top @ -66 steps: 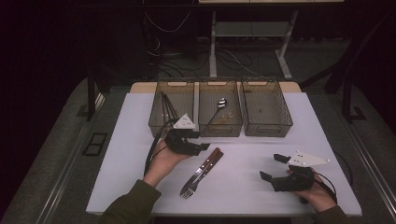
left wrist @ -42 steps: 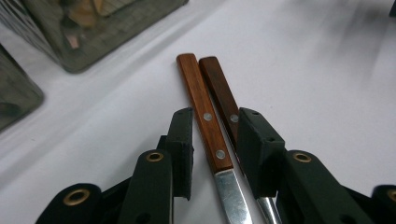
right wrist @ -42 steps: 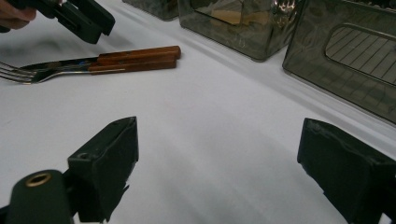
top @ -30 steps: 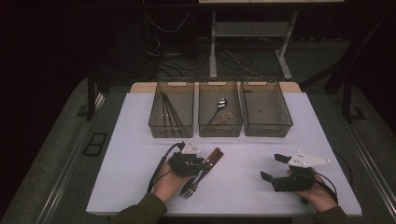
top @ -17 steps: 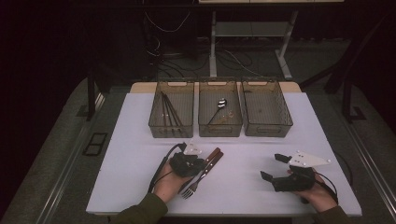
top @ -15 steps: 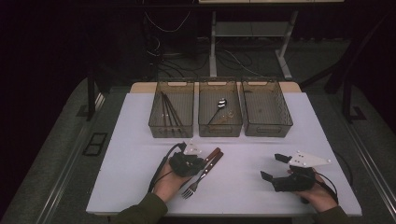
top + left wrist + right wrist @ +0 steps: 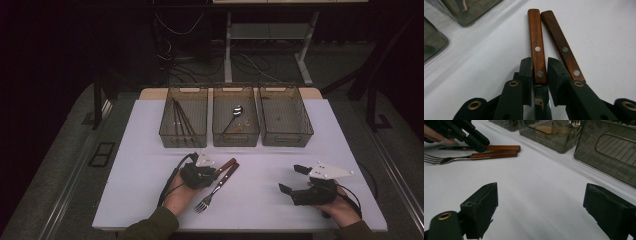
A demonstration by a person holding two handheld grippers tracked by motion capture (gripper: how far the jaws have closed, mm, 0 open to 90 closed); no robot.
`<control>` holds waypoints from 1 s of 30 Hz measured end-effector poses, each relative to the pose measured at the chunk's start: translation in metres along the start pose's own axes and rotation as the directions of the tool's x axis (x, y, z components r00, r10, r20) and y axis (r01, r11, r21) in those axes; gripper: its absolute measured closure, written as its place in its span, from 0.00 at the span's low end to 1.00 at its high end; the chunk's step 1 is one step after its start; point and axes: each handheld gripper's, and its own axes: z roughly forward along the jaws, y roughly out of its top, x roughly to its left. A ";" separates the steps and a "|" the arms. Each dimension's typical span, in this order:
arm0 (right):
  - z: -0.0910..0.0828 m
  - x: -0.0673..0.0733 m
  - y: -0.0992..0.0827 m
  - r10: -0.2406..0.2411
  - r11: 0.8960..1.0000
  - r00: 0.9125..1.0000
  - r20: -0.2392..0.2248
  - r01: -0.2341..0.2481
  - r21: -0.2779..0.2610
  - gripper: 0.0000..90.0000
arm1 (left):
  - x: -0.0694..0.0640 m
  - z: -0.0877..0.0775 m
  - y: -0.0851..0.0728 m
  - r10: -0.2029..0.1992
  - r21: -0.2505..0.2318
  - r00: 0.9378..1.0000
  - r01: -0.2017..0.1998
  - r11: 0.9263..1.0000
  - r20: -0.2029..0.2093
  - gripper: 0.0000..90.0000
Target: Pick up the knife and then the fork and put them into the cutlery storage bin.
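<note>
left gripper [image 7: 539, 72]: jaws pinch the knife's wooden handle at its blade end
knife [image 7: 537, 47]: flat on the white table [image 7: 140, 165], at 6 o'clock from the middle bin [image 7: 235, 118]
fork [image 7: 212, 192]: touching the knife, at its 3 o'clock side
right gripper [image 7: 294, 179]: jaws spread wide, nothing between, low at 4 o'clock

The right gripper [image 7: 540, 212] fills the bottom of the frame, its jaws wide apart over bare white surface [image 7: 536, 182]. At upper left the left gripper [image 7: 477, 143] sits at a wooden-handled knife [image 7: 499, 147], seemingly clamping it, beside a wooden-handled fork [image 7: 471, 157]. Smoky transparent bins [image 7: 606, 152] line the upper right.
</note>
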 end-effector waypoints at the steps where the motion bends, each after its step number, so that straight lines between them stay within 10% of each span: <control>1: 0.000 0.000 0.000 0.000 1.000 1.000 0.000 0.000 0.001 0.14 | 0.000 0.000 0.000 0.005 0.004 1.000 -0.005 1.000 -0.004 0.83; 30: 0.000 -0.003 0.002 0.034 0.999 0.999 -0.027 -0.033 0.038 0.14 | 0.026 -0.018 0.010 -0.006 -0.036 0.990 0.011 0.999 0.143 0.86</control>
